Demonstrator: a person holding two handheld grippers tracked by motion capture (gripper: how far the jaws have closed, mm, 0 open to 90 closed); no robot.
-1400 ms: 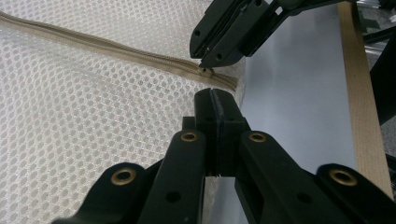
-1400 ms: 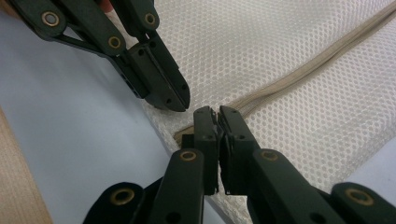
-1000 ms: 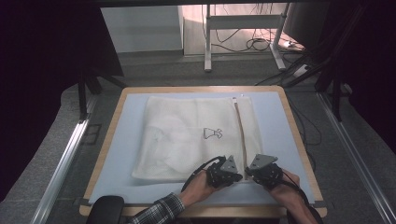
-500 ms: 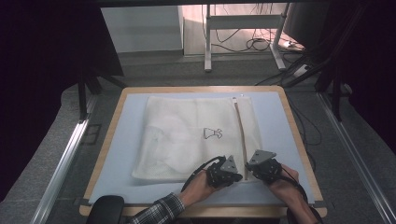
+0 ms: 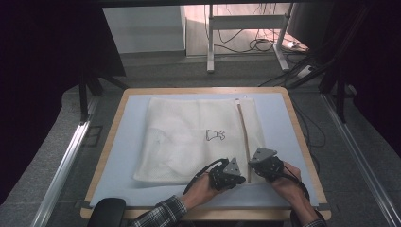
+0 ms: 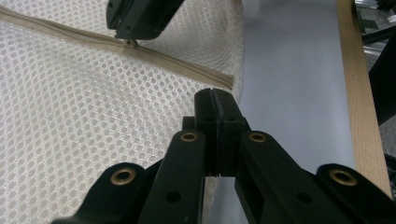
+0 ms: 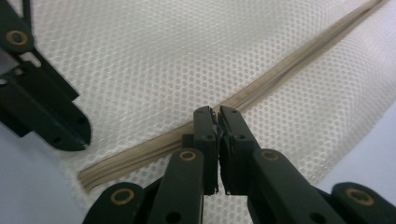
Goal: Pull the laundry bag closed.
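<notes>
A white mesh laundry bag (image 5: 198, 139) lies flat on the counter (image 5: 283, 118). The left gripper (image 6: 216, 100) fingers pinch the bag's near edge; the right gripper (image 7: 215, 114) fingers clench the zipper (image 7: 280, 81) pull. Best to hold the corner taut and pull straight along the zipper. No readable writing, just a small printed dress symbol (image 5: 215, 135).

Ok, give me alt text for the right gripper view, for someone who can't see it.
The right gripper, jaws shut, pinches at the beige zipper running diagonally across a white mesh bag. The left gripper reaches in from the left edge, over the pale blue table mat.
</notes>
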